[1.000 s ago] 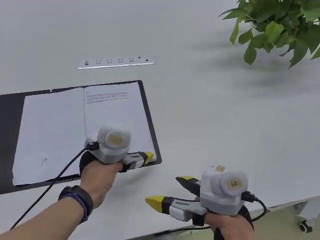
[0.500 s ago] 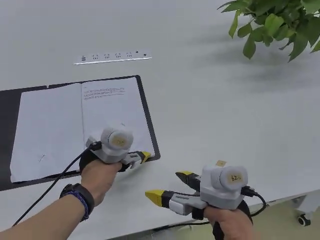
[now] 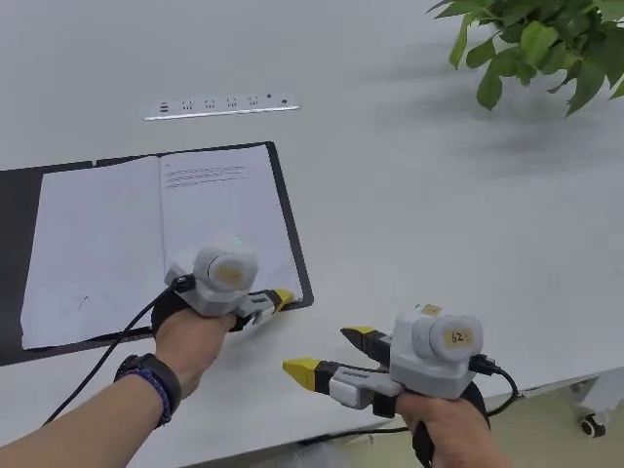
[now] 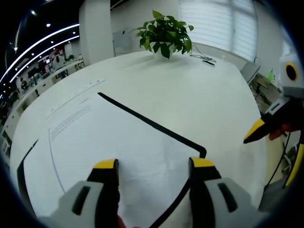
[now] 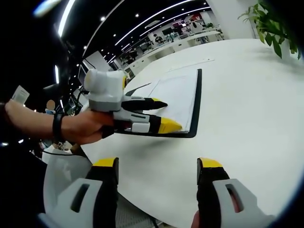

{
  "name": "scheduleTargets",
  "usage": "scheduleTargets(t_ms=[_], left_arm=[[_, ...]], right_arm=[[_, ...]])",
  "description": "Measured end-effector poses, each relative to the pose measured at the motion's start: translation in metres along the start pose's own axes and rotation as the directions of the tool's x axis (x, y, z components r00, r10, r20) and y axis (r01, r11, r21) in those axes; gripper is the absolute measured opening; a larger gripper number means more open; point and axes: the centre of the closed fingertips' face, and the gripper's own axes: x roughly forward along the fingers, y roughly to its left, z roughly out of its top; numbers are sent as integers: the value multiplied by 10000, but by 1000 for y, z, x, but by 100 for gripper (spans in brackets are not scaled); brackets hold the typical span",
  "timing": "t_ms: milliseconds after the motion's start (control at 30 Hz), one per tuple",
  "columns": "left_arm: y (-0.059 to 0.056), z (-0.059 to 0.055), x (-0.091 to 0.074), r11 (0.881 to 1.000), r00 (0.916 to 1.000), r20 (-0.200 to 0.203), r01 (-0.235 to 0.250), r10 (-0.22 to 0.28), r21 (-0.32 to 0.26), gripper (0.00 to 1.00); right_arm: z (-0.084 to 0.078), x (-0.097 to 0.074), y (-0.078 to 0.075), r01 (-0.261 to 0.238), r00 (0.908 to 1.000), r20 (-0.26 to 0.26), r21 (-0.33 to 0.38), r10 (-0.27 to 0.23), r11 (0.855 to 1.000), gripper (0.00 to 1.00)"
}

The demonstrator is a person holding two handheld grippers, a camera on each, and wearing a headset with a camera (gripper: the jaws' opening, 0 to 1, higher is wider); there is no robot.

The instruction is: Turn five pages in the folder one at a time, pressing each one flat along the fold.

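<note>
Change over the last second is slight. The head view has shifted a little. The folder lies where it lay, open and flat on the table, at the left of the head view. No page has lifted. The left gripper stays at the near right corner of the right page. Judgement: the current turn has not begun, and the gripper is placed to pick up that corner.

Orientation, left to right:

- **Left page:** The left page lies flat on the black cover.
- **Fold:** The fold runs near to far, away from the person, with a slight lean.
- **Right page:** The printed lines sit at its far edge, so the page tops point away from the person, toward the power strip.
- **Long axis:** Each page's long axis lies along the fold. The open spread is longer across, left to right.

The left gripper has its jaws moderately open and grips nothing. In the left gripper view they straddle the page corner, and the cover's black border passes between them. Whether they touch the paper cannot be told.

The right gripper has its jaws wide apart and empty. It is above bare table, near the person and to the right of the folder, apart from it. Its tips point toward the left gripper. It remains idle.

A plant stands at the far right, well apart from the work.
</note>
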Motion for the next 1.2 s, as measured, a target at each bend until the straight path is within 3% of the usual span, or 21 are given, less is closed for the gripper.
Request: scheduleTargets(t_ms=[233, 367, 733, 900, 1200], left_arm=[[6, 1, -2, 10000, 10000, 6, -32, 32, -39, 47], [-3, 1, -2, 9991, 10000, 11, 93, -93, 414, 29], [-2, 0, -2, 9993, 10000, -11, -54, 55, 363, 21], [-6, 0, -1, 9987, 10000, -17, 9, -9, 513, 15], [2, 0, -2, 9980, 9997, 193, 185, -174, -596, 9]], right_arm=[[1, 1, 0, -29, 10000, 38, 85, 29, 10000, 65], [2, 2, 0, -41, 10000, 45, 101, 41, 9999, 65], [2, 3, 0, -64, 10000, 55, 137, 64, 9999, 65], [2, 3, -1, -61, 10000, 54, 158, 61, 9999, 64], [5, 4, -2, -74, 9999, 112, 198, 72, 9998, 64]])
